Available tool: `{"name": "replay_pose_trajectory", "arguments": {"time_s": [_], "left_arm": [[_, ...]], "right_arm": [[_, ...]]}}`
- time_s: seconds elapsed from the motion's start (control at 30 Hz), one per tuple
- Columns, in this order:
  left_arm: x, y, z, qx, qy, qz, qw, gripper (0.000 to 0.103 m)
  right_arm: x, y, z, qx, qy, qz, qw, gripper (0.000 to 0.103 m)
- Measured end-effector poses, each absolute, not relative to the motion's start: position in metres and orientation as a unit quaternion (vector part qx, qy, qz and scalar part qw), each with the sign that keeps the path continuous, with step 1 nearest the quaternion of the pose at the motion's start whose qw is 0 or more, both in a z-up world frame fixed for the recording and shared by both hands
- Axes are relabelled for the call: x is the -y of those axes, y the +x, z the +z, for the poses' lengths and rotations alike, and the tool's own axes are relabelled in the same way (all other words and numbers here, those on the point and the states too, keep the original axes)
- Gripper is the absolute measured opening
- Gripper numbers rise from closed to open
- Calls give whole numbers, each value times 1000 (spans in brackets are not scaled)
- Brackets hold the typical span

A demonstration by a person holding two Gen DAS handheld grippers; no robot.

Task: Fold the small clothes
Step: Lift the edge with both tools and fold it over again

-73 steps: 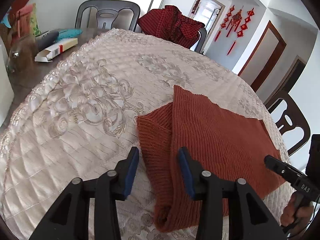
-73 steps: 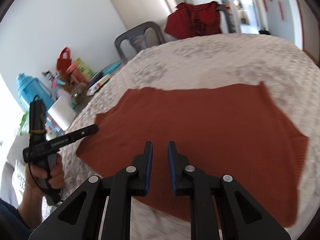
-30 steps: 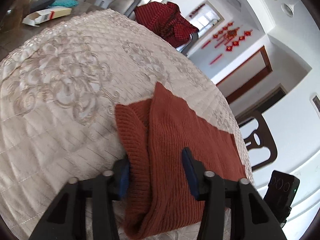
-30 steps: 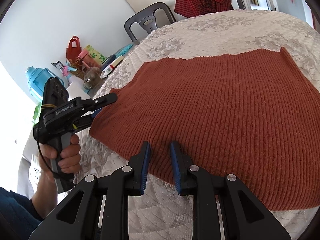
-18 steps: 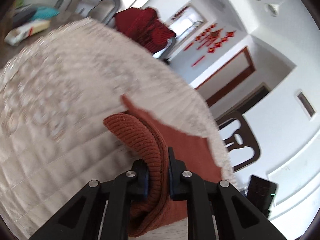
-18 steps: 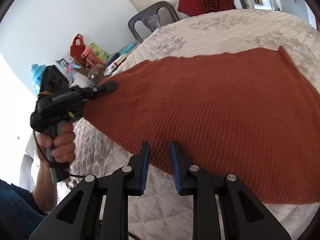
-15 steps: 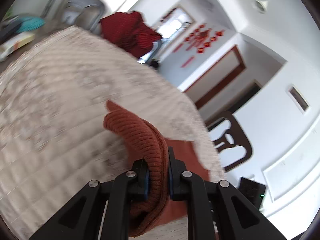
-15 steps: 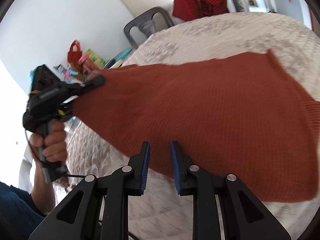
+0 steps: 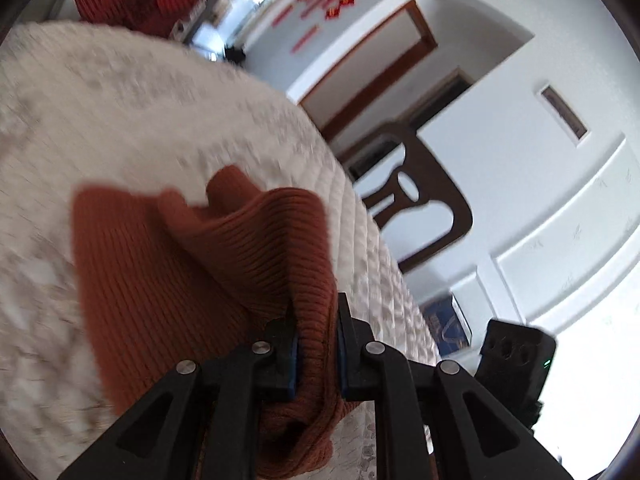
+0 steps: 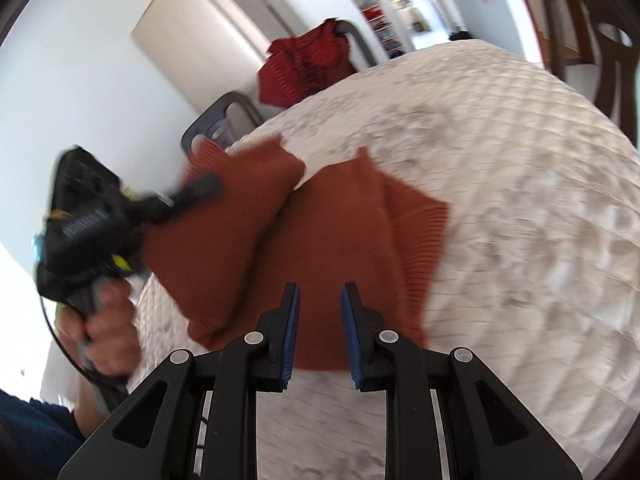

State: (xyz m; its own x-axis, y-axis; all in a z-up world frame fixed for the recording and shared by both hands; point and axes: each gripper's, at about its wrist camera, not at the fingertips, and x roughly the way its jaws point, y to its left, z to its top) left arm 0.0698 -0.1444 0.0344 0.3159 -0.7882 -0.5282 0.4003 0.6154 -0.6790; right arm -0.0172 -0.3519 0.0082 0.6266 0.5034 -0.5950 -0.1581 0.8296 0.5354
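Rust-red knit sweater (image 9: 168,280) is pinched by the left tool (image 9: 316,344), lifted off the desk (image 10: 520,240); right tool (image 10: 320,336) hovers parted, empty.

Round table under a cream quilted cover, with a rust knit garment on it

The table (image 10: 540,208) wears a pale quilted cloth (image 9: 120,120) with what looks like embroidered floral patterning, though blur softens it. The rust-orange ribbed sweater (image 10: 340,232) lies directly on the cloth near the close edge, partly lifted off it at one side and draped back over itself.
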Motion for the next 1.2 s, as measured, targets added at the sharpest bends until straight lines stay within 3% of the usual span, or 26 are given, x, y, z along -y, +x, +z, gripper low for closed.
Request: {"name": "replay_pose_trajectory", "arguments": {"time_s": [0.07, 0.23, 0.27, 0.33, 0.57, 1.07, 1.1, 1.13, 1.2], "left_arm": [[152, 68, 30, -457, -223, -382, 771, 23], [132, 47, 67, -392, -235, -423, 782, 40], [123, 44, 73, -380, -235, -417, 792, 41], [106, 45, 78, -367, -226, -393, 812, 41], [68, 40, 51, -393, -203, -315, 840, 41], [78, 39, 27, -388, -152, -307, 856, 41], [78, 37, 27, -386, -148, -307, 857, 41], [79, 37, 27, -386, -145, -306, 858, 41], [82, 38, 30, -384, -137, -306, 860, 41]], "right_arm": [[357, -18, 7, -388, 234, 182, 873, 22], [374, -22, 3, -378, 275, 184, 865, 24], [377, -22, 3, -372, 289, 192, 861, 27], [382, -22, 3, -361, 317, 209, 852, 47], [381, -8, -7, -366, 388, 268, 802, 48], [369, 37, -24, -430, 434, 238, 755, 48], [369, 38, -24, -428, 431, 238, 758, 42], [367, 39, -23, -427, 418, 234, 767, 26], [366, 42, -25, -431, 402, 221, 777, 19]]}}
